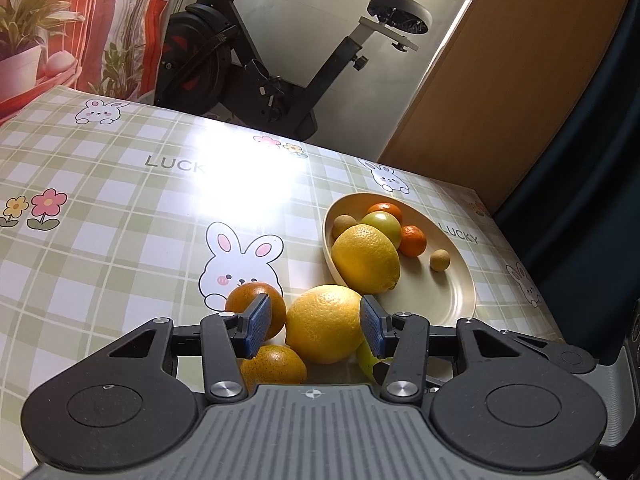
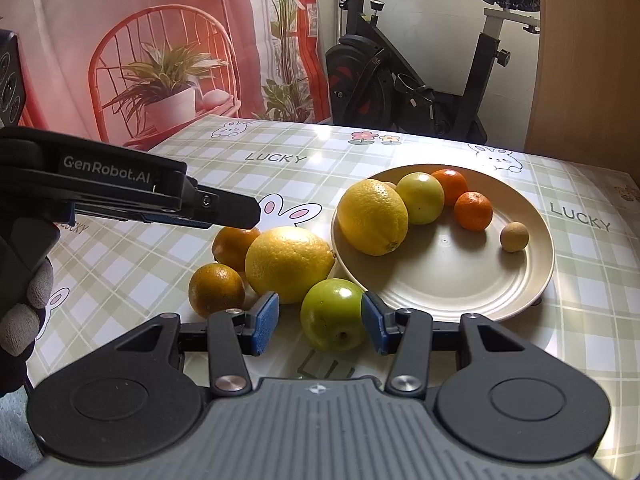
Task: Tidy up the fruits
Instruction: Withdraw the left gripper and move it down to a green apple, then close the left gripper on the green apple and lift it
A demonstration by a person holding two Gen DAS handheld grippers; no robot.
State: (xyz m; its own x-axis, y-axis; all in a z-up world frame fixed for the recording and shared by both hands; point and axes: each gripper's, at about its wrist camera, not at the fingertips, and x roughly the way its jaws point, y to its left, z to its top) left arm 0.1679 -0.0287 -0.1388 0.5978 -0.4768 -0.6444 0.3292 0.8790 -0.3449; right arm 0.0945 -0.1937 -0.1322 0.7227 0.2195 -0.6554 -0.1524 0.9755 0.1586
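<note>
A cream plate [image 2: 440, 276] holds a lemon [image 2: 372, 220], a yellow-green apple [image 2: 422, 198], two small mandarins [image 2: 473, 211] and small brown round fruits [image 2: 514, 237]. On the cloth beside the plate lie a second lemon [image 2: 290, 264], two oranges [image 2: 216, 290] and a green apple [image 2: 334, 314]. My right gripper [image 2: 320, 322] is open and low, and the green apple shows between its fingers with a gap at the left pad. My left gripper [image 2: 240, 216] hovers open over the far orange. In the left wrist view my left gripper [image 1: 315, 326] frames the loose lemon [image 1: 326, 334], unheld.
The table wears a green checked cloth [image 2: 280, 148] printed with rabbits. An exercise bike [image 2: 400, 92] stands past the far edge, and a wooden panel [image 1: 500, 100] is at the right. A gloved hand [image 2: 24, 312] holds the left gripper.
</note>
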